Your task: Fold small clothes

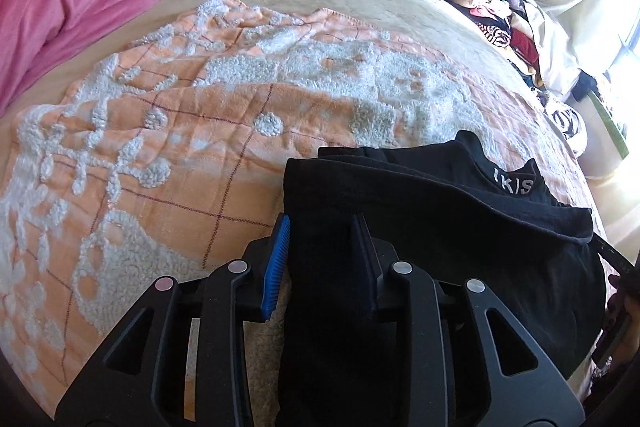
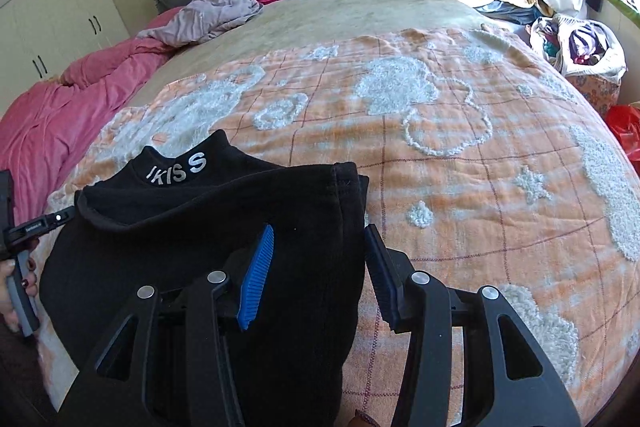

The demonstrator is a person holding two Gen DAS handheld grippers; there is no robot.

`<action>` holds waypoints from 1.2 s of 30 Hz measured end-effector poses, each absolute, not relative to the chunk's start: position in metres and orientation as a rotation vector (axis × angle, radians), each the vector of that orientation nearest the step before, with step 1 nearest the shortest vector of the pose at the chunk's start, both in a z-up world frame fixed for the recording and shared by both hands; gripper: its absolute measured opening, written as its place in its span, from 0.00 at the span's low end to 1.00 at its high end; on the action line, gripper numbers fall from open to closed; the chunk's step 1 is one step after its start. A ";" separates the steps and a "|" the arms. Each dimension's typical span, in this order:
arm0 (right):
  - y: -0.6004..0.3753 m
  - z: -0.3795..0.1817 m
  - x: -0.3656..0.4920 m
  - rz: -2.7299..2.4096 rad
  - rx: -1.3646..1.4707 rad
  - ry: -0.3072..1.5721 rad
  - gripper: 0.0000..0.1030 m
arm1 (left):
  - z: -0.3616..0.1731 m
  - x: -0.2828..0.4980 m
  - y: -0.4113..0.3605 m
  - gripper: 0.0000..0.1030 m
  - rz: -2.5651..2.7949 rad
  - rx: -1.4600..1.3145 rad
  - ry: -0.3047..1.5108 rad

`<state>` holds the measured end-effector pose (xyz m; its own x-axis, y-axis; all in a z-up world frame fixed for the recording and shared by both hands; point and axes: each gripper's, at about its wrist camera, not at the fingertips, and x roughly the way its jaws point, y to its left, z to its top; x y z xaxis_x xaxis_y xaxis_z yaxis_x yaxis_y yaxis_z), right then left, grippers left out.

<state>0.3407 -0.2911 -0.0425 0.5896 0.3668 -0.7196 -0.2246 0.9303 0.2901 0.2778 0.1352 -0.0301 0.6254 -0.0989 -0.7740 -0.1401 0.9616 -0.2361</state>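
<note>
The black garment is gripped at each side by the left gripper and the right gripper, neither fully closed; a fold is judged mid-way; lowering onto the blanket is called for.

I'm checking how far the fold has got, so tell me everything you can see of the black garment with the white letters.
The black garment is a soft, matte knit with a stitched hem and white lettering on its neck band. It lies folded in layers on the orange-and-white blanket, collar pointing away. The left tool and the right tool each have fingers standing apart with a side edge of the cloth between them; whether either grips it is unclear.
</note>
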 end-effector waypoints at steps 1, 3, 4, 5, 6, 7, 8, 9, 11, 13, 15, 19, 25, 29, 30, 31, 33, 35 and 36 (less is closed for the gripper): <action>-0.293 -0.044 0.341 0.345 0.185 0.879 0.35 | -0.031 0.279 0.135 0.22 0.024 -0.285 0.896; -0.298 -0.045 0.341 0.349 0.223 0.876 0.22 | -0.032 0.279 0.136 0.22 0.016 -0.303 0.892; -0.301 -0.045 0.341 0.358 0.245 0.874 0.18 | -0.032 0.279 0.137 0.21 0.013 -0.317 0.894; -0.303 -0.044 0.340 0.365 0.260 0.868 0.11 | -0.032 0.279 0.139 0.16 0.010 -0.327 0.896; -0.303 -0.042 0.339 0.369 0.266 0.864 0.10 | -0.031 0.278 0.139 0.13 0.012 -0.322 0.896; -0.304 -0.040 0.338 0.369 0.268 0.860 0.09 | -0.029 0.277 0.137 0.10 0.018 -0.303 0.892; -0.304 -0.038 0.337 0.368 0.269 0.853 0.08 | -0.026 0.275 0.136 0.04 0.023 -0.281 0.883; -0.304 -0.035 0.336 0.367 0.272 0.847 0.07 | -0.022 0.273 0.135 0.03 0.025 -0.266 0.871; -0.305 -0.029 0.334 0.365 0.271 0.830 0.07 | -0.013 0.270 0.132 0.01 0.033 -0.241 0.844; -0.308 -0.020 0.330 0.370 0.274 0.800 0.07 | 0.000 0.264 0.133 0.01 0.041 -0.234 0.797; -0.312 -0.009 0.326 0.371 0.275 0.761 0.06 | 0.015 0.260 0.135 0.01 0.051 -0.239 0.758; -0.324 0.009 0.320 0.355 0.300 0.677 0.06 | 0.040 0.259 0.135 0.01 0.055 -0.240 0.687; -0.328 0.003 0.324 0.306 0.317 0.667 0.06 | 0.039 0.276 0.126 0.01 0.073 -0.213 0.683; -0.324 -0.009 0.330 0.280 0.291 0.685 0.06 | 0.024 0.285 0.126 0.00 0.102 -0.225 0.712; -0.323 -0.011 0.330 0.278 0.282 0.683 0.06 | 0.019 0.287 0.127 0.00 0.111 -0.228 0.721; -0.321 -0.012 0.331 0.280 0.272 0.680 0.06 | 0.015 0.289 0.128 0.00 0.120 -0.228 0.729; -0.315 -0.015 0.333 0.269 0.226 0.683 0.06 | 0.005 0.294 0.127 0.00 0.142 -0.212 0.752; -0.311 -0.019 0.335 0.254 0.202 0.695 0.06 | -0.004 0.297 0.125 0.00 0.159 -0.187 0.771; -0.310 -0.021 0.336 0.248 0.195 0.702 0.06 | -0.007 0.297 0.124 0.00 0.162 -0.177 0.777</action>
